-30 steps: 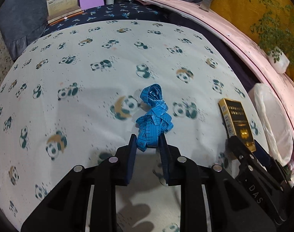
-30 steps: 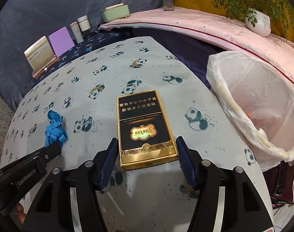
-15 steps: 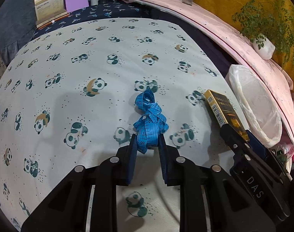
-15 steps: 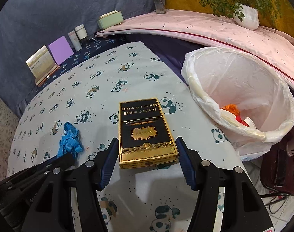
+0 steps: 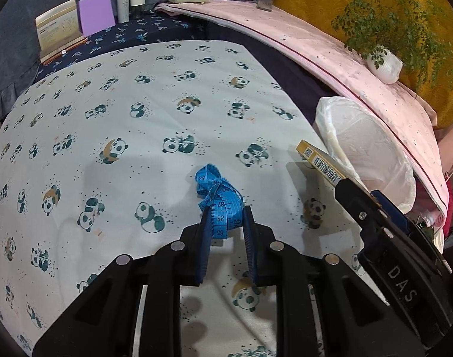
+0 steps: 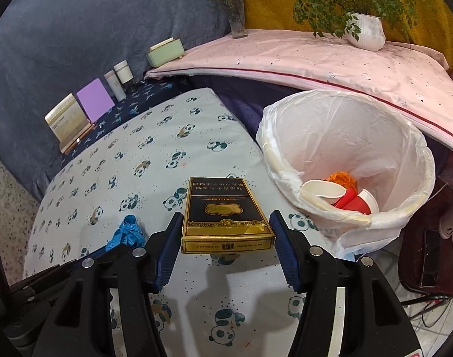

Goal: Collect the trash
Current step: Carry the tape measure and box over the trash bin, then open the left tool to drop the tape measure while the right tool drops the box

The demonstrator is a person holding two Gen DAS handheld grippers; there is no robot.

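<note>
Cigarette box (image 6: 226, 212), black and gold, sits clamped by its long sides between the pads of my right gripper (image 6: 226, 232), lifted clear of the panda-print sheet (image 6: 155, 154), its shadow lying on the cloth beneath. My left gripper (image 5: 226, 223) is pinched narrow on the bundled blue tape measure (image 5: 219, 196), most of which sticks out loose ahead of the fingertips. Both pieces are in the air beside each other, the box nearer the bin.

White-lined trash bin (image 6: 410, 208) stands just off the bed's right edge, its mouth open, with paper cups (image 6: 324, 192) and something orange already at the bottom. I judge the step is the carry to that mouth. To do it well I would keep the box level and bring it fully past the near rim before letting go, since the liner sags inward there and a corner could catch. The tape measure needs more care: its loops dangle, so I would hold it well over the centre, then spread the jaws wide so no coil snags on a pad. Crossing the two grippers over the bin looks like the main risk; one at a time seems safer.
</note>
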